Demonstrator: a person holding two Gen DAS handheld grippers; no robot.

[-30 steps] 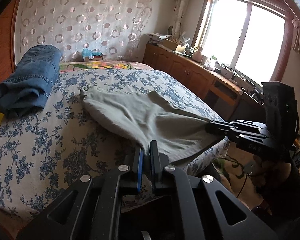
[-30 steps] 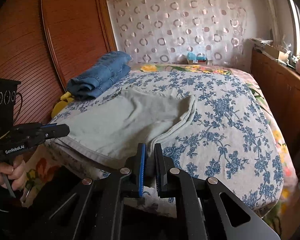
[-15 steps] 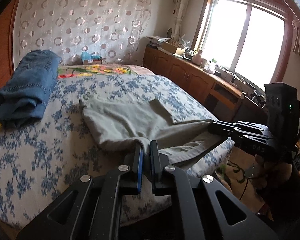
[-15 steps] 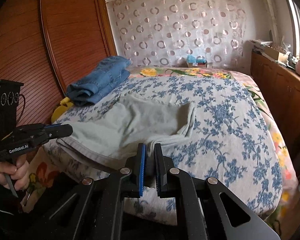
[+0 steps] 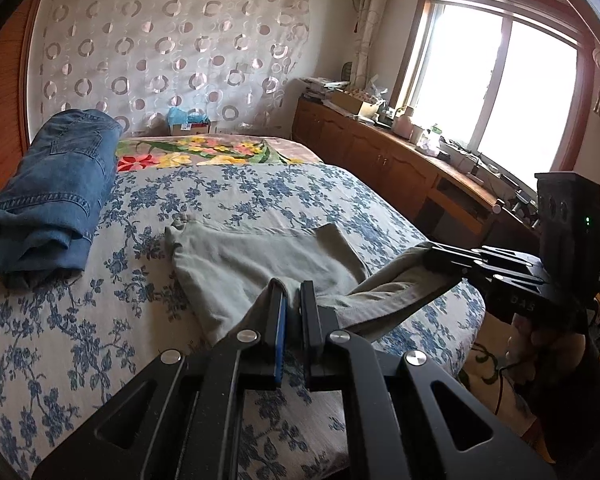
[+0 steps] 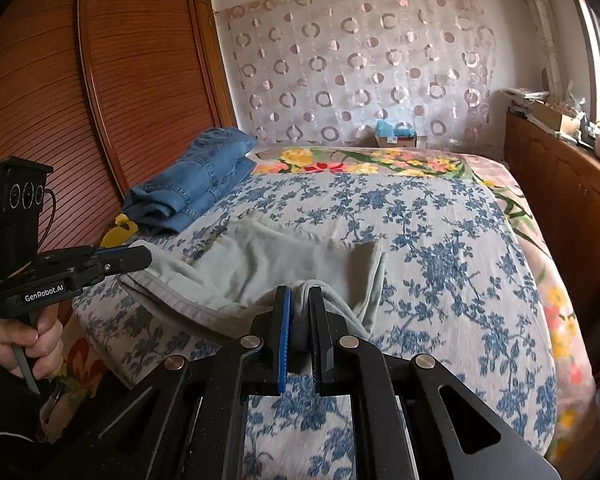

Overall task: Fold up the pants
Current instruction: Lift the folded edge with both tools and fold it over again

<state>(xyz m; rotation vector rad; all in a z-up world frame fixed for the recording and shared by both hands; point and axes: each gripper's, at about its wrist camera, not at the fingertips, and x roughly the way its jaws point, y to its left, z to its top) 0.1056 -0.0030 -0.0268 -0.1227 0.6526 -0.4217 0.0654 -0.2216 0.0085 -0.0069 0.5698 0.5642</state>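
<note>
Blue-flowered bedding (image 5: 100,320) covers the bed, backed by a circle-patterned curtain (image 5: 172,48). Grey pants (image 5: 256,256) are spread near the bed's near edge, their near hem lifted. That hem is pinched at one corner by the left tool (image 5: 293,300) and at the other by the right tool (image 6: 299,304). Folded jeans (image 5: 56,188) are laid at the left edge. A small box (image 6: 396,140) at the headboard is seen, its contents unclear.

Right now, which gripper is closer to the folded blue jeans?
Left. The left gripper holds the grey pants at the bed's jeans side; the right gripper grips them farther toward the window side.
</note>
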